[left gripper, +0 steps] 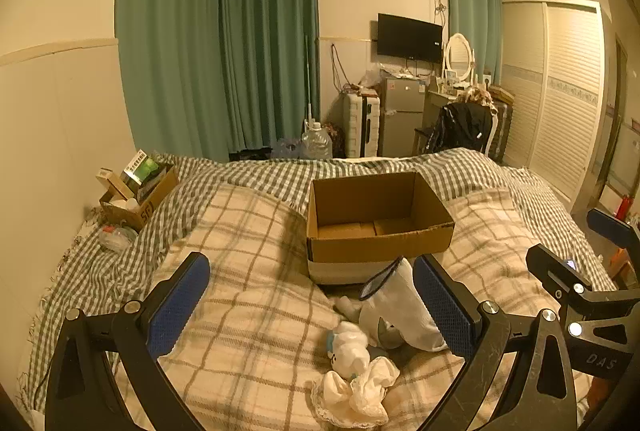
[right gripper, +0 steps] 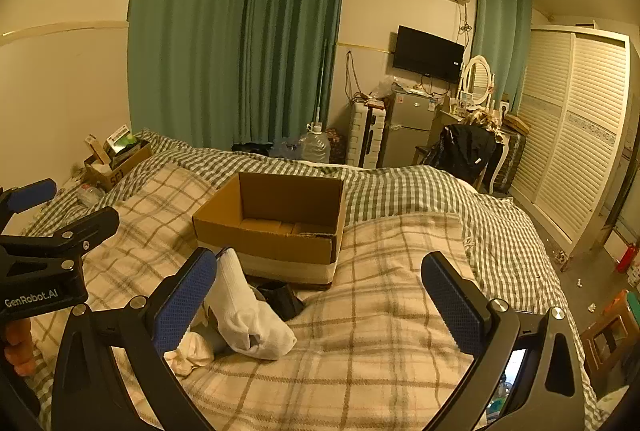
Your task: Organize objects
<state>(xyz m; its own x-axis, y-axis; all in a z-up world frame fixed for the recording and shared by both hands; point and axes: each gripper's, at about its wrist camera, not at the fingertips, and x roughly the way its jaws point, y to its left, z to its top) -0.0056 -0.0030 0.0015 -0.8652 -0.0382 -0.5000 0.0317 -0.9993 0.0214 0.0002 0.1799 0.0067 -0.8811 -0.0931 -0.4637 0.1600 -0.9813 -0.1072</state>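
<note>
An open, empty cardboard box point(left gripper: 380, 227) sits on the plaid blanket in the middle of the bed; it also shows in the right wrist view point(right gripper: 276, 219). In front of it lies a small pile: a white sock point(left gripper: 404, 311), a white plush toy point(left gripper: 352, 349) and a cream lacy cloth point(left gripper: 356, 395). In the right wrist view the white sock point(right gripper: 248, 315) lies beside a dark item point(right gripper: 280, 297). My left gripper point(left gripper: 312, 311) is open above the pile, its right finger next to the sock. My right gripper point(right gripper: 320, 303) is open and empty, right of the pile.
A smaller cardboard box point(left gripper: 136, 191) full of packages stands at the bed's far left by the wall. Beyond the bed's foot are a water jug point(left gripper: 316, 143), a suitcase, a small fridge point(left gripper: 402, 115) and a chair with a black jacket. A wardrobe point(left gripper: 560, 103) lines the right side.
</note>
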